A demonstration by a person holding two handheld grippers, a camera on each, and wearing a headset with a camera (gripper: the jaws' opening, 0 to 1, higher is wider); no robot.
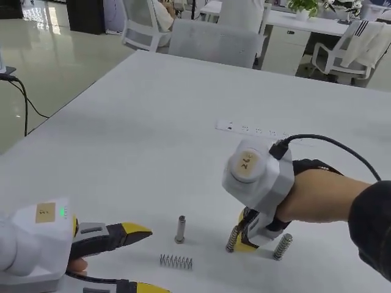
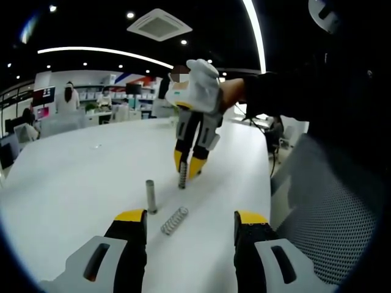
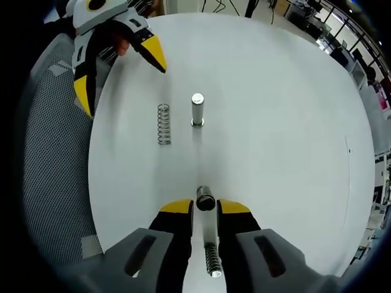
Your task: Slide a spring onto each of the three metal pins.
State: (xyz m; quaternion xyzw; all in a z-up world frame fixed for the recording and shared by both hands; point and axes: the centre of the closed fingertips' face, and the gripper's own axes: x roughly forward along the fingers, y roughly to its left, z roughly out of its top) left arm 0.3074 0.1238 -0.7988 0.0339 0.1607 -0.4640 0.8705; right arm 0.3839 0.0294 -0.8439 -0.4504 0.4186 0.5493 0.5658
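My right gripper [image 1: 244, 239] points down at the table, its jaws shut on a spring [image 1: 233, 238] that stands upright on a pin [image 3: 205, 200]. A second spring on its pin [image 1: 282, 246] stands just to the right of that gripper. A bare metal pin [image 1: 180, 229] stands upright to the left, with a loose spring [image 1: 176, 261] lying flat in front of it. My left gripper [image 1: 143, 259] hovers open at the bottom left, holding nothing. From the left gripper [image 2: 190, 218] view, the bare pin [image 2: 151, 195] and loose spring [image 2: 174, 220] lie just ahead, the right gripper [image 2: 188, 165] beyond.
The white table [image 1: 183, 122] stretches wide and bare behind the pins. A power strip [image 1: 256, 130] lies flat further back, and a black cable [image 1: 330, 146] runs from the right gripper. Office chairs [image 1: 214, 39] stand at the far edge.
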